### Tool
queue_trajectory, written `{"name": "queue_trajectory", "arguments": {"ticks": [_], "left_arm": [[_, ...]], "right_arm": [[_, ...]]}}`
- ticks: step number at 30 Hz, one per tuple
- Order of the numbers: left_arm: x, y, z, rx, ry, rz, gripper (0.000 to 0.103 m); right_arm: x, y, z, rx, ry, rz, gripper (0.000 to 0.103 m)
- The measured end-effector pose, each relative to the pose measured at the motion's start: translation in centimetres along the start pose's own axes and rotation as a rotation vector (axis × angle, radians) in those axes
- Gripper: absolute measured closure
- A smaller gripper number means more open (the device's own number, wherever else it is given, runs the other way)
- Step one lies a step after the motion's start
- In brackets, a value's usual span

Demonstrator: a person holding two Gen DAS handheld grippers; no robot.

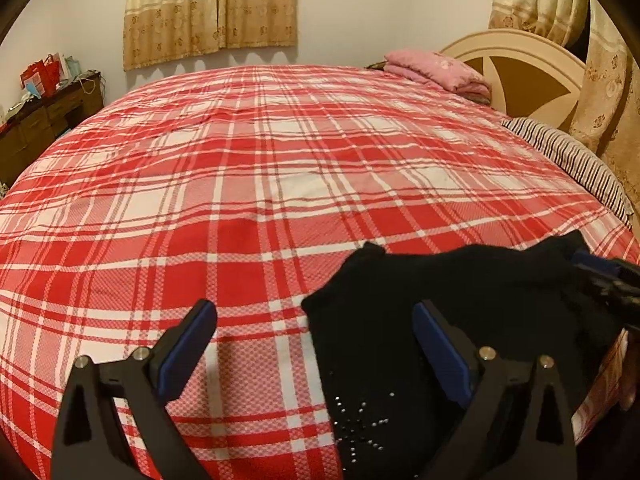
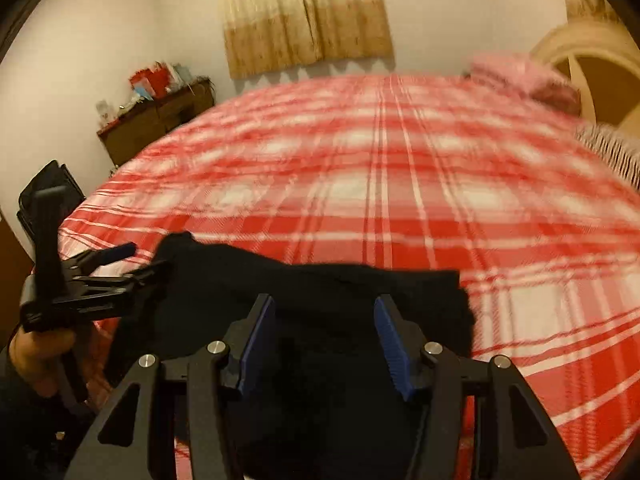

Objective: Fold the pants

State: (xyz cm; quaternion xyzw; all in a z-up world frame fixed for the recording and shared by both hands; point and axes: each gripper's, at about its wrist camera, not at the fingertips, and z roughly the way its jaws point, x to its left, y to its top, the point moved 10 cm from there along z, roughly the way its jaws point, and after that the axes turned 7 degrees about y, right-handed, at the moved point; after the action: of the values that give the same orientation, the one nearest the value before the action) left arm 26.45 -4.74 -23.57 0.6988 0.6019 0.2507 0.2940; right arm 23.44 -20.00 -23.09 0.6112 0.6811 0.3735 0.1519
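**Black pants bunched at near edge of bed; both grippers off the cloth**

The black pants (image 1: 460, 312) lay in a crumpled heap at the near edge of the bed, on the red plaid cover (image 1: 260, 168). A cluster of small silver studs (image 1: 360, 432) showed on the near part of the cloth. The far edge of the heap was uneven, with one corner raised.

The left gripper (image 1: 316, 332) stood wide open; its right finger was over the pants, its left over bare cover, gripping nothing. The right gripper (image 2: 326, 340) was about half open above the heap, its pads not pressing the cloth. This view was blurred.

Beyond the pants the cover lay flat and unoccupied to the far wall. A pink blanket (image 1: 440, 70) and striped pillow (image 1: 568, 160) sat at the headboard (image 1: 520, 60); a wooden cabinet (image 1: 44, 120) stood far left.
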Motion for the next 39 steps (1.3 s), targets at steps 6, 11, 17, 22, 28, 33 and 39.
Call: {"name": "queue_trajectory", "arguments": {"ticks": [6,11,17,22,28,33,39], "left_arm": [[0.0,-0.3,0.6,0.017,-0.015,-0.001,0.0],[0.0,-0.5,0.0,0.02,-0.017,-0.009,0.0],[-0.3,-0.9,-1.9,0.007,-0.041,0.0,0.0],[-1.0,-1.7,-3.1,0.006,-0.064,0.007,0.0],[-2.3,-3.7,-3.3,0.03,-0.071,0.048,0.0],[-2.4,-5.5,-2.5,0.056,-0.088,0.008,0.0],[-1.0,-5.2,-4.3,0.007,-0.051,-0.025,0.0]], "right_arm": [[-1.8,-1.1,0.3,0.014,0.024,0.048,0.049],[-1.7,-1.2,-0.1,0.001,0.012,0.032,0.049],[-0.7,-1.5,-2.8,-0.038,-0.049,-0.033,0.049],[1.1,-2.9,-4.7,-0.046,-0.046,-0.087,0.049],[1.3,-6.1,-4.3,0.007,-0.073,-0.133,0.049],[0.7,-6.9,-3.8,0.033,-0.088,-0.14,0.049],[2.9,-4.6,-4.4,0.032,-0.007,-0.116,0.049]]}}
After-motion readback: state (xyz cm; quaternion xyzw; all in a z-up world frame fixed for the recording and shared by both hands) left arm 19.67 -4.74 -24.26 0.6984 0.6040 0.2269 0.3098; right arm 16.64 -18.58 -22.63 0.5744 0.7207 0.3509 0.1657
